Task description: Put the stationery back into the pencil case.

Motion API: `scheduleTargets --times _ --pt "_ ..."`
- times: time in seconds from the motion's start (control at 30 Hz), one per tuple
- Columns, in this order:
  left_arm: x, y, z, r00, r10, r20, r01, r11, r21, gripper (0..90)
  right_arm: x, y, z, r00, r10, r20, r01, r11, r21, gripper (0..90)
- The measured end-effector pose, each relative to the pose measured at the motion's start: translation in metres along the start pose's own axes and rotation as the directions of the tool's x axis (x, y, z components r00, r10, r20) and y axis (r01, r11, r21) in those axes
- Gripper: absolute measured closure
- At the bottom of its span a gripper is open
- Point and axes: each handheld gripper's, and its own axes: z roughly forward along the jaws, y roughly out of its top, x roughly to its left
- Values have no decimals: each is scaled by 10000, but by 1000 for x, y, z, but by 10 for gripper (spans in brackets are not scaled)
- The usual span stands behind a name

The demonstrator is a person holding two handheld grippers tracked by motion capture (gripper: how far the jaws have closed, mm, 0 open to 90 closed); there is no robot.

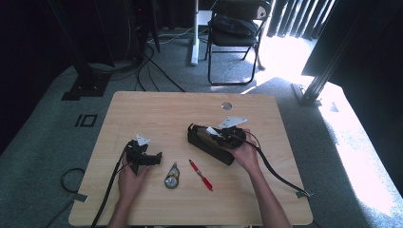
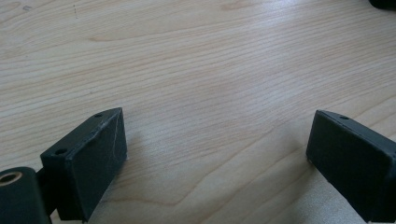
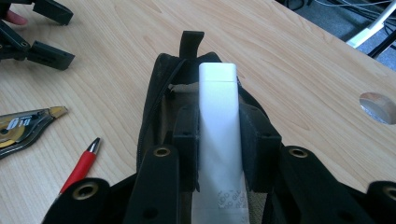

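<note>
Work in hand: I am feeding a white eraser (image 3: 217, 140) into an open black pencil case (image 3: 161, 98), as I judge it.
Right gripper (image 3: 218, 149): pinching the white eraser between its two jaws, low centre of the right gripper view; in the high view it sits right of centre over the case (image 1: 209, 142).
Left gripper (image 2: 215, 154): spread wide, nothing between the jaws, bare wood under them; in the high view it rests at the lower left (image 1: 142, 156).
Where the eraser is: its far end hangs over the case's open mouth, between the zip edges, pointing towards the pull tab at the top of the frame; I cannot tell if it touches the lining.
Where the case is: lying on the surface (image 1: 142, 109), centre right in the high view, mouth turned up.
Risk one: the eraser could catch on the zip edge and twist in my jaws, because the opening is narrow and nothing holds it apart.
Risk two: the case could slide away as I push, since my left gripper is well apart from it and not steadying it.
Risk three: letting go too soon could leave the eraser tipping out onto the surface.
Count, pencil cases: one.
Count, erasers: one.
Count, red pens (image 1: 201, 175): one, lower centre.
Count, correction tape rollers (image 1: 172, 176): one, just left of the pen.
Count, grippers: two.
</note>
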Motion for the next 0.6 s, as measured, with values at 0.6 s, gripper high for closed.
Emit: scheduleTargets --times 0.6 --pt "0 0 0 10000 -4 3 4 10000 1 55 -3 -3 13 9999 102 -50 -100 9991 414 695"
